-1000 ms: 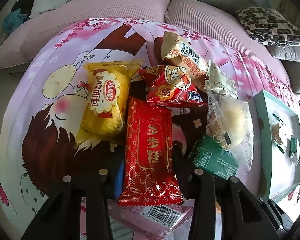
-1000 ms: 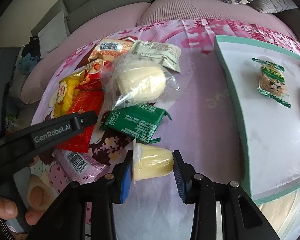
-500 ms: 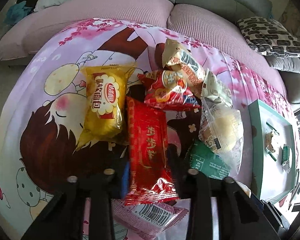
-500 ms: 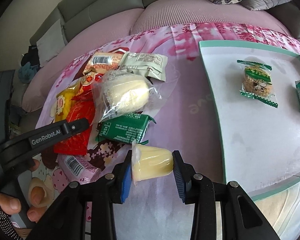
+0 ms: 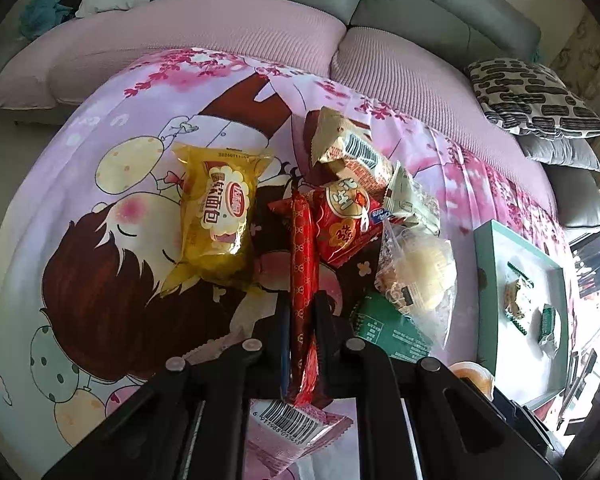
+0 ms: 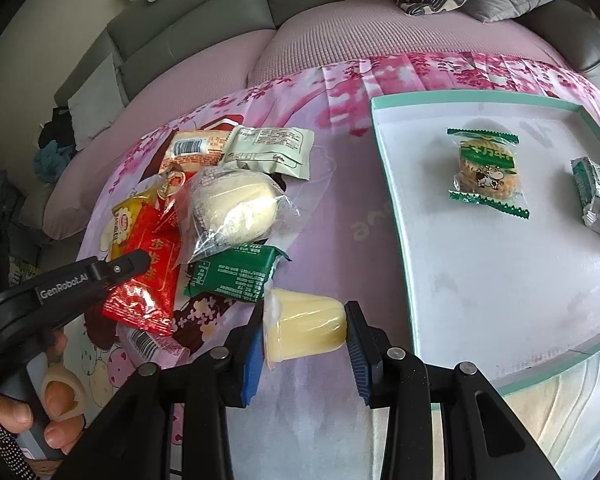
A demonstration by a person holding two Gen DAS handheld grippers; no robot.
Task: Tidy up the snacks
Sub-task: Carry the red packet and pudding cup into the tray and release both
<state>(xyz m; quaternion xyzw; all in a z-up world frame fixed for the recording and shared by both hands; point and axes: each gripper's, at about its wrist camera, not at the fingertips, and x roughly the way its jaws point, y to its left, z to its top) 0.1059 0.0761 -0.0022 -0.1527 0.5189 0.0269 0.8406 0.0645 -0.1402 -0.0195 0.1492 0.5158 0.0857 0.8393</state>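
Note:
My left gripper (image 5: 302, 300) is shut on a long red snack packet (image 5: 302, 248), which stands on its edge between the jaws, over the cartoon tablecloth. In the right wrist view that packet (image 6: 148, 280) hangs a little above the heap of snacks. My right gripper (image 6: 304, 320) is shut on a yellow jelly cup (image 6: 304, 328) lying sideways between the blue pads, just left of the white tray (image 6: 500, 280) with a green rim. The tray holds a green-wrapped cracker (image 6: 486, 168) and a green-and-white packet (image 6: 596, 196).
On the cloth lie a yellow bread packet (image 5: 216, 220), a red round-logo packet (image 5: 344, 216), a clear-wrapped bun (image 6: 232, 204), a green packet (image 6: 232, 276), beige packets (image 6: 272, 148) and a pink barcode packet (image 5: 296, 428). A pink and grey sofa (image 5: 260, 40) runs behind.
The left jaws have closed on the red packet, which turned from flat to on edge and lifted slightly. The right gripper, still holding the jelly cup, shifted towards the tray.

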